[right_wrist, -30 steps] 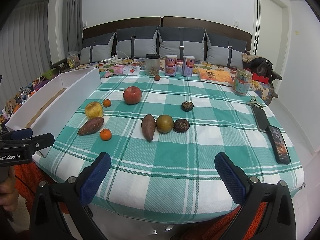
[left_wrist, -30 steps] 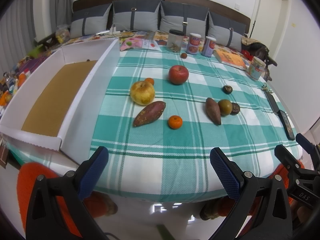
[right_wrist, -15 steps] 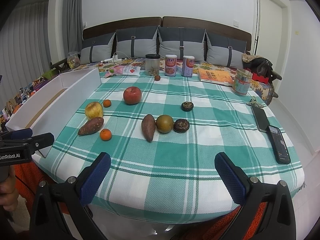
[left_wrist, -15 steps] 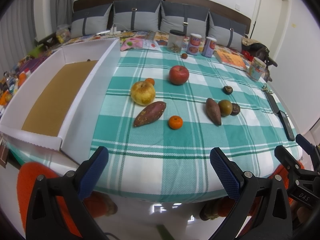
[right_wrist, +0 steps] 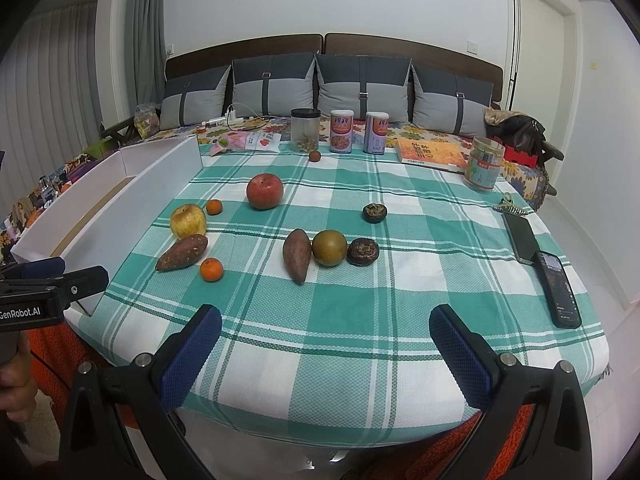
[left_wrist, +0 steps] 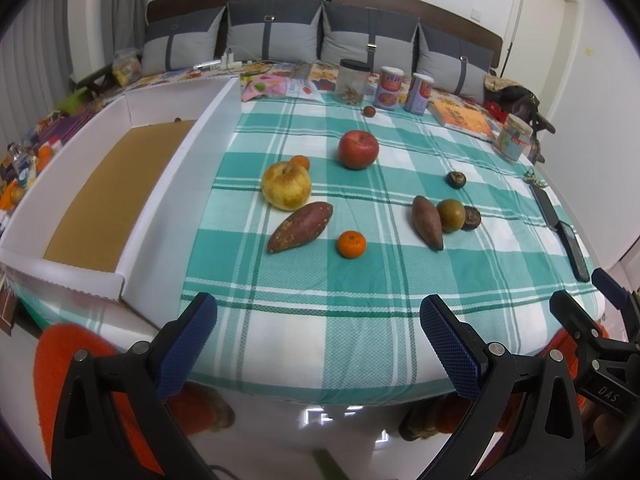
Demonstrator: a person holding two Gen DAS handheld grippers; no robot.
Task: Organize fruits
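Fruit lies scattered on a green checked tablecloth [left_wrist: 320, 304]. A yellow apple [left_wrist: 286, 185], a red apple [left_wrist: 358, 149], two sweet potatoes [left_wrist: 300, 227] [left_wrist: 427, 221], two small oranges [left_wrist: 352, 244] [left_wrist: 300, 161], a brownish round fruit [left_wrist: 451, 215] and dark mangosteens [left_wrist: 471, 218] are spread across it. A white box [left_wrist: 132, 184] with a brown floor stands at the left, holding no fruit. My left gripper [left_wrist: 318, 344] hangs open before the table's near edge. My right gripper [right_wrist: 326, 344] is open too, also short of the edge, with nothing between its fingers.
Jars and cans [right_wrist: 341, 131], a book [right_wrist: 430, 154] and a snack packet stand along the far edge. Two phones [right_wrist: 558, 288] lie at the right edge. A cushioned bench [right_wrist: 320, 84] runs behind the table. A hand [right_wrist: 16, 384] holds the left gripper's handle.
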